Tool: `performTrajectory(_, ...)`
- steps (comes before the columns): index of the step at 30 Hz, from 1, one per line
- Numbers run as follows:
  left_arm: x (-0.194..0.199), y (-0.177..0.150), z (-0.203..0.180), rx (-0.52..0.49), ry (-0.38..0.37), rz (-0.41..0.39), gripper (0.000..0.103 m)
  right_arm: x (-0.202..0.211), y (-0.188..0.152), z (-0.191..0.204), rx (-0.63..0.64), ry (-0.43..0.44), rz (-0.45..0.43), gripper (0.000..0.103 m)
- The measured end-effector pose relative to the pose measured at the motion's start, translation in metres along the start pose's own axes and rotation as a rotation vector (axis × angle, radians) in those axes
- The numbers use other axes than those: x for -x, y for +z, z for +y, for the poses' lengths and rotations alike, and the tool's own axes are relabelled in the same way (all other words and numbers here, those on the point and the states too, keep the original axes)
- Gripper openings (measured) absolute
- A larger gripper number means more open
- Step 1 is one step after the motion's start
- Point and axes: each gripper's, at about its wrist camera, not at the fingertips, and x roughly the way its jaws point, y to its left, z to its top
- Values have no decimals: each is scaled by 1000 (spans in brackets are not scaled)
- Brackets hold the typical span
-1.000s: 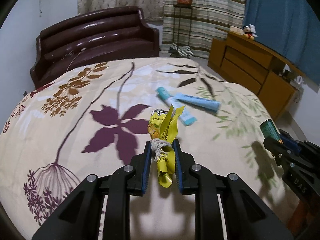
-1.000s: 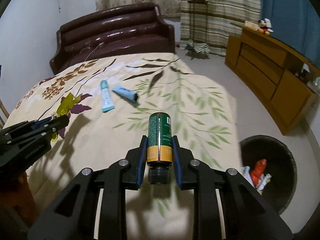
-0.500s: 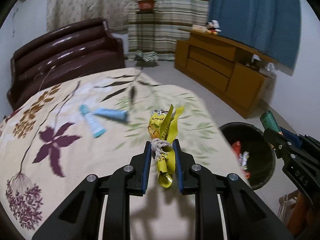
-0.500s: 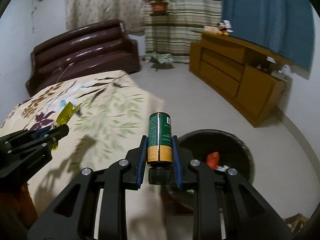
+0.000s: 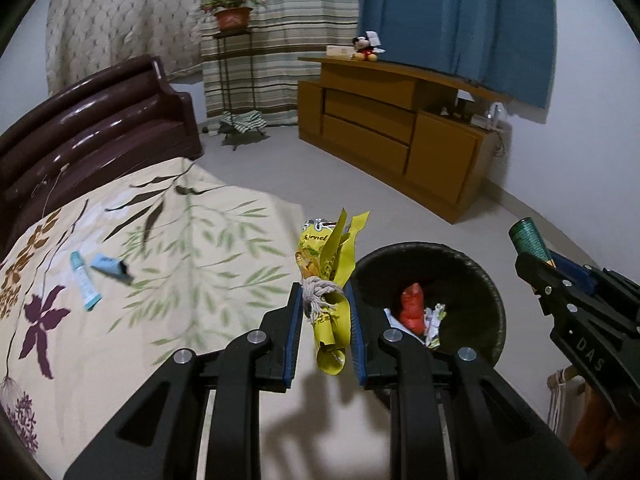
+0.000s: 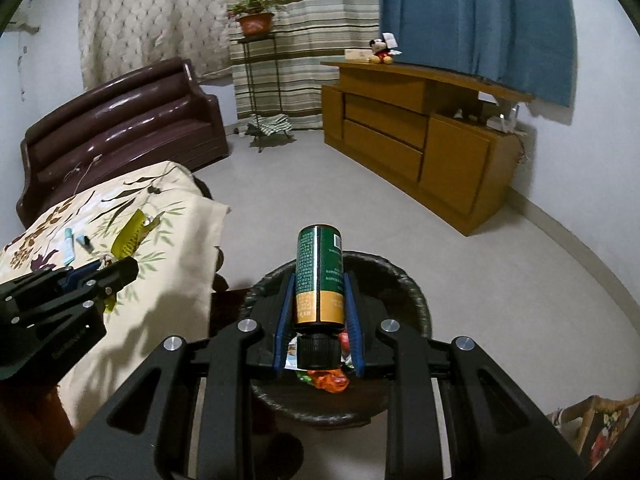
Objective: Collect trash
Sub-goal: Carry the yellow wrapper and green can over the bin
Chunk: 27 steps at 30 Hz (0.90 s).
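Yellow wrapper (image 5: 326, 300) and green bottle (image 6: 319, 280), each pinched by our left gripper (image 5: 325, 336) and right gripper (image 6: 319, 334), have swung from the bed (image 5: 192, 280) to the bin's rim (image 6: 416, 292); 2 tubes (image 5: 96, 276) remain.

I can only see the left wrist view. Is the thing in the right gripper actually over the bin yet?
Observer: In the right wrist view the right gripper holds the green bottle directly in line with the black bin, trash showing just beneath its cap.
Operator: Which way round is the bottle?
Observer: Its black cap points back toward the camera, its base points away.
Operator: And my yellow wrapper, is it over the bin too?
Observer: No. From the right wrist view the left gripper and the yellow wrapper sit over the bedspread, left of the bin.
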Motion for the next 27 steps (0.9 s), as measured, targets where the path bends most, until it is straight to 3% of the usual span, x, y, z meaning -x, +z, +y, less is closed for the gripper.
performTrajectory(27, -55, 22, -45, -52, 8, 43, 22, -41, 9, -27, -40, -40, 5, 23)
